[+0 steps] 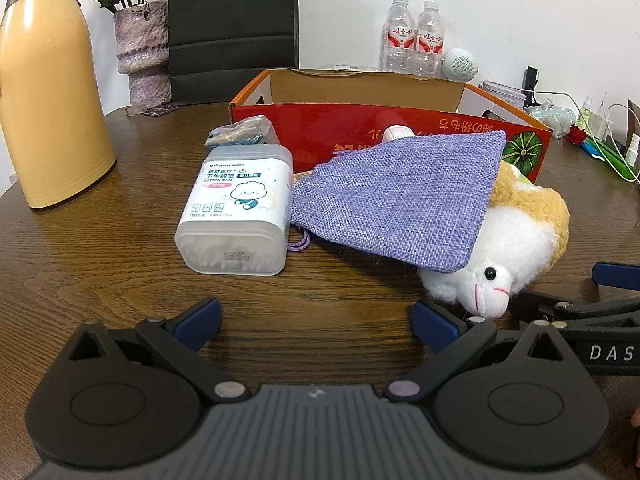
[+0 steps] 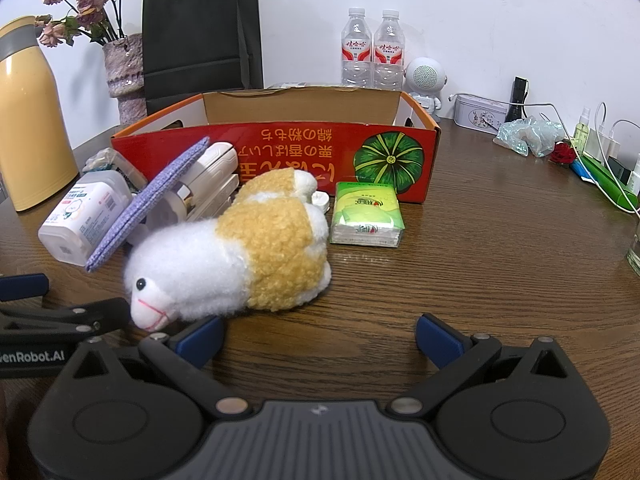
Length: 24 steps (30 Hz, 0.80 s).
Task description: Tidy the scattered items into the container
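Holding both jaws wide open, empty, near edge of bench: left gripper, right gripper. Scattered things are sitting before red box. Pouch is leaning on plush sheep; I'm judging that lifting sheep risks dragging pouch, knocking cotton bud box. Tissue pack is lying right of sheep.

The purple pouch hides most of the plush sheep.

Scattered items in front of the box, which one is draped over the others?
The purple cloth pouch: it lies across the cotton bud box and the plush sheep.
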Each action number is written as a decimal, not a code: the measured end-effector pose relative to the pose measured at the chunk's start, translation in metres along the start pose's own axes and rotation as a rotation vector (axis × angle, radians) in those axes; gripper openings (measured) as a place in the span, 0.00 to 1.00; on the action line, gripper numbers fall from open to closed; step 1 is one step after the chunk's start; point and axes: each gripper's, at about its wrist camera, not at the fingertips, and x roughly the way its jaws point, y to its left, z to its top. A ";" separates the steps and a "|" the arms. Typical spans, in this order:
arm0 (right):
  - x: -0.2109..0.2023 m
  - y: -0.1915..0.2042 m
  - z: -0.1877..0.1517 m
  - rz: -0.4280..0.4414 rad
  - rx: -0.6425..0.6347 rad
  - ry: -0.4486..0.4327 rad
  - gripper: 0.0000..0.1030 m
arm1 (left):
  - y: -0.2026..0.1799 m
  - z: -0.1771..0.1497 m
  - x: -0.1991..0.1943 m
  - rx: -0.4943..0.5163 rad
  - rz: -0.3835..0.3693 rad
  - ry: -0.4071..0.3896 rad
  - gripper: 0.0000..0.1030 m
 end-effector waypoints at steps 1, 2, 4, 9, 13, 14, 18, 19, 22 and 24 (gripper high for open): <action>0.000 0.001 0.000 0.000 0.000 0.000 1.00 | 0.000 0.000 0.000 -0.005 0.007 0.000 1.00; 0.000 0.002 0.000 0.000 0.000 0.000 1.00 | 0.000 0.000 0.000 -0.007 0.009 0.000 1.00; 0.000 0.002 0.001 0.000 0.000 0.000 1.00 | 0.000 0.000 0.000 -0.006 0.009 0.000 1.00; 0.000 0.001 0.001 0.000 0.000 0.000 1.00 | 0.000 0.000 0.000 -0.007 0.009 0.000 1.00; 0.000 0.001 0.000 0.000 0.000 0.000 1.00 | 0.000 0.000 -0.001 -0.007 0.009 0.000 1.00; 0.000 0.001 0.000 0.000 0.000 0.000 1.00 | 0.000 0.000 0.000 -0.007 0.009 0.000 1.00; 0.000 0.001 0.000 0.000 0.000 0.000 1.00 | 0.000 0.000 0.000 -0.007 0.009 0.000 1.00; 0.000 0.001 0.000 0.000 0.000 0.000 1.00 | 0.000 0.000 0.000 -0.007 0.009 0.000 1.00; 0.000 0.001 0.000 0.000 0.000 0.000 1.00 | 0.000 0.000 -0.001 -0.007 0.009 0.000 1.00; 0.000 0.001 0.000 0.000 0.000 0.000 1.00 | 0.000 0.000 0.000 -0.006 0.009 0.000 1.00</action>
